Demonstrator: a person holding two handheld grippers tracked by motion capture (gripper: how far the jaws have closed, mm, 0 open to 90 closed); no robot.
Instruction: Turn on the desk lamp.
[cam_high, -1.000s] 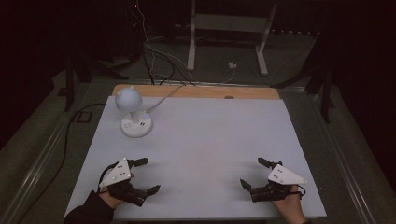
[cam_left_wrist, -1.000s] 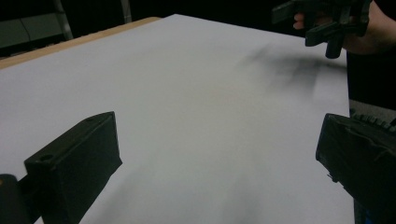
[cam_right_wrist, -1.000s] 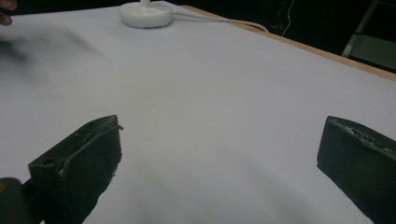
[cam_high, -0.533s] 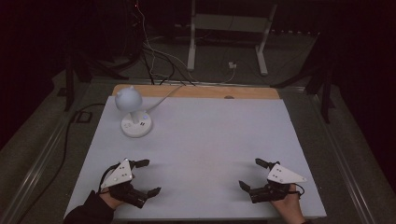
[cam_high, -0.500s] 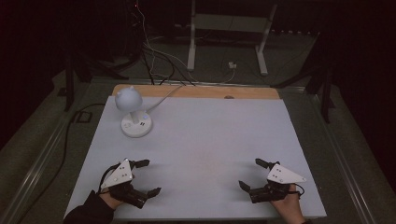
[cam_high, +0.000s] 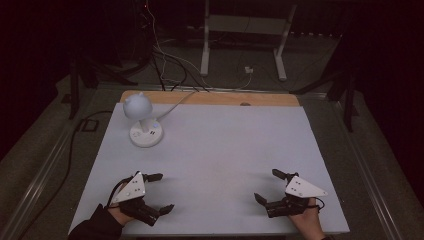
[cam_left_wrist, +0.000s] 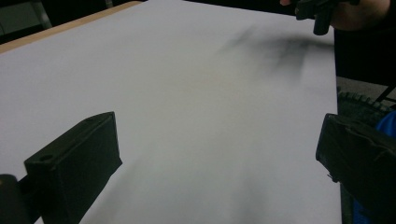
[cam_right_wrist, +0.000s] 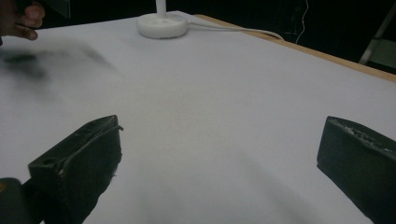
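2 grippers (cam_high: 159, 192) (cam_high: 270, 186), 1 lamp (cam_high: 142, 120)

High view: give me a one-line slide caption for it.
Two hand-held grippers, left and right, both open above a white table, with a small white lamp at its far-left corner.

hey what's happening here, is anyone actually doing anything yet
Not much. A person holds a gripper in each hand near the front edge of a white table. The left gripper and the right gripper both have their jaws wide apart with nothing between them. The only thing on the table is a small white lamp at the far left corner, with its cord running off the back edge. Neither gripper is near it.
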